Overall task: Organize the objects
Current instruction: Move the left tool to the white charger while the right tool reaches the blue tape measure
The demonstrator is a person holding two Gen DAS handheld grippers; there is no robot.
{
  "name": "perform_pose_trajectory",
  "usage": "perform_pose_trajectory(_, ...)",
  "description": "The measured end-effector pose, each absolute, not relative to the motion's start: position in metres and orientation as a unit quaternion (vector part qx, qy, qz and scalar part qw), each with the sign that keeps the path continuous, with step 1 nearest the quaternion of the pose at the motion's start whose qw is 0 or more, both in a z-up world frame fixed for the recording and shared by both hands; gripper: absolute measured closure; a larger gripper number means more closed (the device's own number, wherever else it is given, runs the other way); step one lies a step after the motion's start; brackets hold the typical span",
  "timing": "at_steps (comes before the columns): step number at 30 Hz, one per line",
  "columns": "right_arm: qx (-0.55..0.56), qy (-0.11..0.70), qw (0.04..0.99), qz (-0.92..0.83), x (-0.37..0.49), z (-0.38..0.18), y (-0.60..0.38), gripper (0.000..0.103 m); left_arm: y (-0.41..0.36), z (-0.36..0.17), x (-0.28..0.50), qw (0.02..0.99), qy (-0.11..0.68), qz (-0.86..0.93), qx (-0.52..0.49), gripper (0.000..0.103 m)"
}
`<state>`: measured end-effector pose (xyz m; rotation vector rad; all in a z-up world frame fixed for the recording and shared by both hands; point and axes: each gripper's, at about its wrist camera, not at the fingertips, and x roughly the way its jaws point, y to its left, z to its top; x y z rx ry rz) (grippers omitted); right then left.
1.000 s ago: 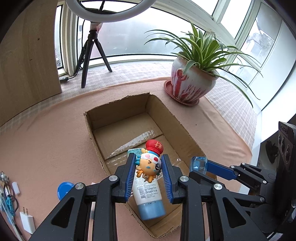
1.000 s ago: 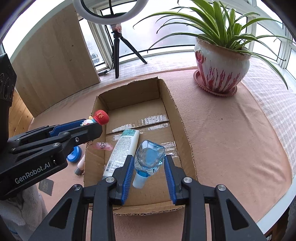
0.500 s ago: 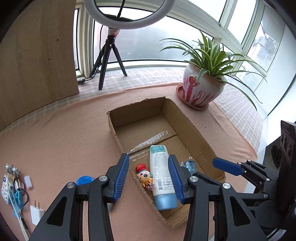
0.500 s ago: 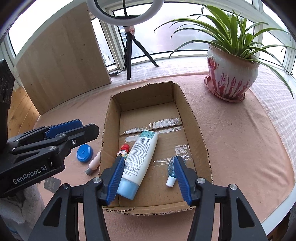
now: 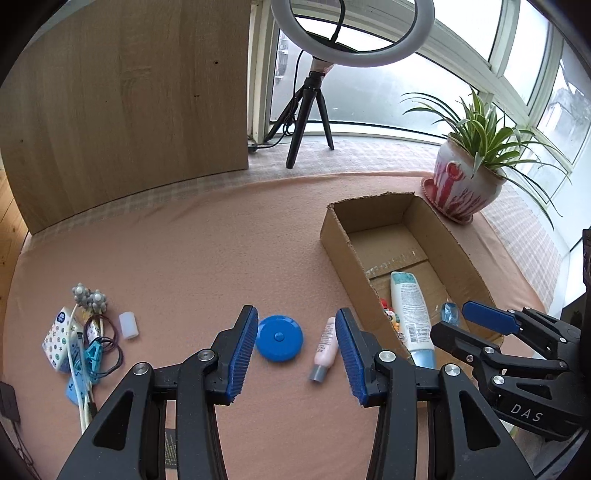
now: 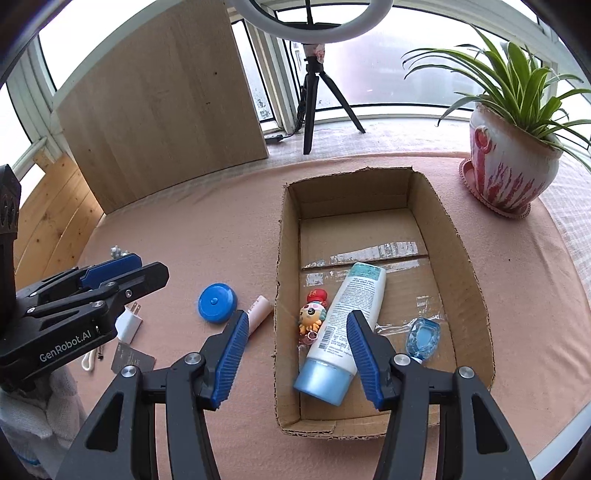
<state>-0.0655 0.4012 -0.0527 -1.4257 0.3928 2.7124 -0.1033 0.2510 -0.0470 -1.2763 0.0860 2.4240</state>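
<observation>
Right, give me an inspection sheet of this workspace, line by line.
Surface: pink cloth, bare in the middle.
Job's things: cardboard box holds a lotion tube, toy figure and small blue bottle; blue disc and pink tube lie outside.
Clutter: tissue pack, hair ties, plug.
Grippers: left gripper and right gripper open, empty.
Cables: white cord; lamp lead.
Surroundings: potted plant, ring light, wooden panel.

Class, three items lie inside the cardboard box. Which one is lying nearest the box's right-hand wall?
The small clear blue bottle. It lies by the cardboard box's right wall; the white tube is mid-box, the cartoon figurine towards the left wall.
</observation>
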Motion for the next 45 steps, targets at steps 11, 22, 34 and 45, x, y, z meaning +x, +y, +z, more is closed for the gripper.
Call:
perform_pose_trajectory(11,-0.461,0.116,-0.003,0.880,-0.085,-0.046,0.360,0.052,0.209,-0.032,-0.099,0.182,0.030,0.877,-0.443,0.056)
perform_pose_trajectory(22,-0.486,0.124,-0.016,0.865,-0.111,-0.061,0.338,0.052,0.144,-0.060,-0.120,0.149,-0.005,0.864,-0.480,0.056)
perform_pose_trajectory(34,-0.512,0.087,-0.002,0.854,-0.144,-0.080,0.309,0.052,0.084,-0.116,-0.133,0.114,-0.041,0.833,-0.540,0.056)
perform_pose_trajectory(45,-0.550,0.097,-0.018,0.830,-0.176,-0.108,0.301,0.052,0.077,-0.135,-0.131,0.127,-0.046,0.816,-0.563,0.051)
